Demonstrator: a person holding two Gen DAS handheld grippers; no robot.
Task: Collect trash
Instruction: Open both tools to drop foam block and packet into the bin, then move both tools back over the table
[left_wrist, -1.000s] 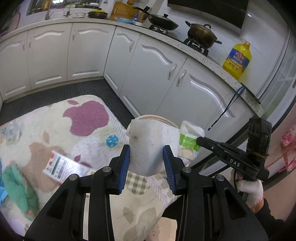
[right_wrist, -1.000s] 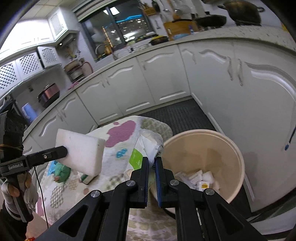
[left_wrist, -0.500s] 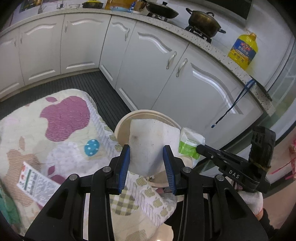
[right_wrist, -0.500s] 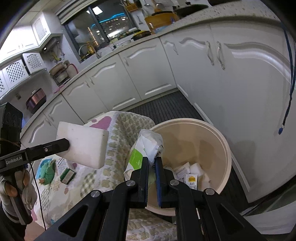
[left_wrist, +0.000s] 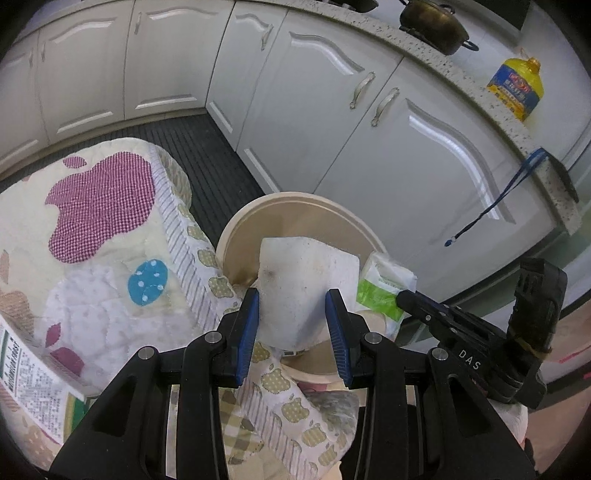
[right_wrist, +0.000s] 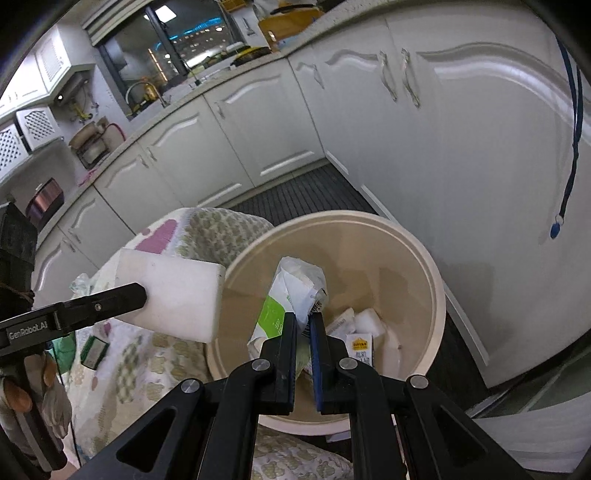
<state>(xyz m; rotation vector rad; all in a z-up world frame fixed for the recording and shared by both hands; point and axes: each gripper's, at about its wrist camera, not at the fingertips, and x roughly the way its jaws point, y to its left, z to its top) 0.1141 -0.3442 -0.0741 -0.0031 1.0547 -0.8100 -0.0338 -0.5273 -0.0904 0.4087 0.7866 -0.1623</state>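
The left tongs (left_wrist: 293, 326) clamp a white foam block (left_wrist: 301, 280) by its near end; the block juts forward over the near rim of the bin (left_wrist: 236, 236). The right tongs (right_wrist: 303, 332) pinch a crumpled white-and-green packet (right_wrist: 291, 295), hanging just inside the bin's mouth. The cloth-covered surface (left_wrist: 92, 258) touches the bin's left side. White cabinets (right_wrist: 480, 166) stand close behind, with dark floor (right_wrist: 295, 192) between. The block is scuffed, with one dark spot. White cartons (right_wrist: 360, 343) lie in the bin.
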